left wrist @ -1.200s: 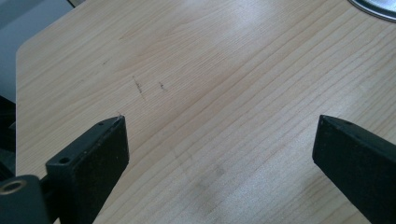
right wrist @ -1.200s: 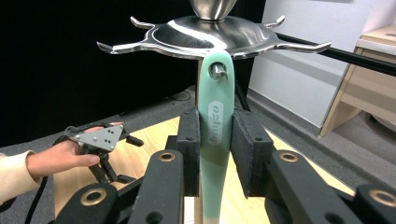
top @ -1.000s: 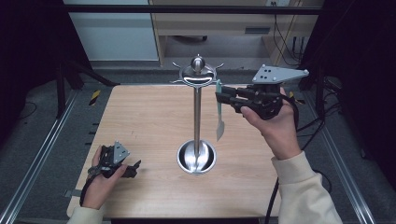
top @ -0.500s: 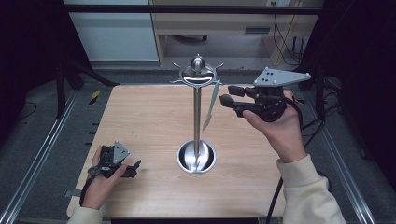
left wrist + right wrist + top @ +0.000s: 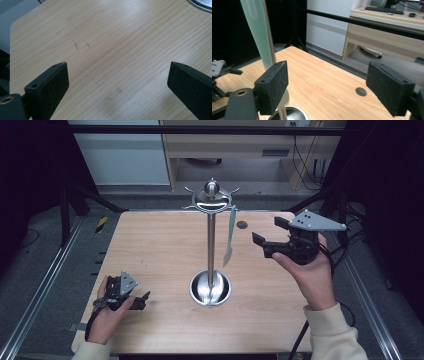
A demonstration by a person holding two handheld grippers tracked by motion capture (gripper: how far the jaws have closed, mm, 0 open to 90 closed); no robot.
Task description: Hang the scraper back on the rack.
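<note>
Pale green flat utensil (image 5: 229,236) hanging from chrome hook stand (image 5: 211,245) at frame centre. Right gripper (image 5: 265,240) right of centre, jaws wide apart, empty. Left gripper (image 5: 142,300) lower left on light wooden table (image 5: 150,245), jaws spread, empty

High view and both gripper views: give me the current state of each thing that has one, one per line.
Left gripper: open, empty, low over the table.
Right gripper: open, empty, held up, apart from the utensil.
Pale green utensil: hanging from the stand's top, tip clear of the table.
Metal stand: upright, base on the table.
</note>
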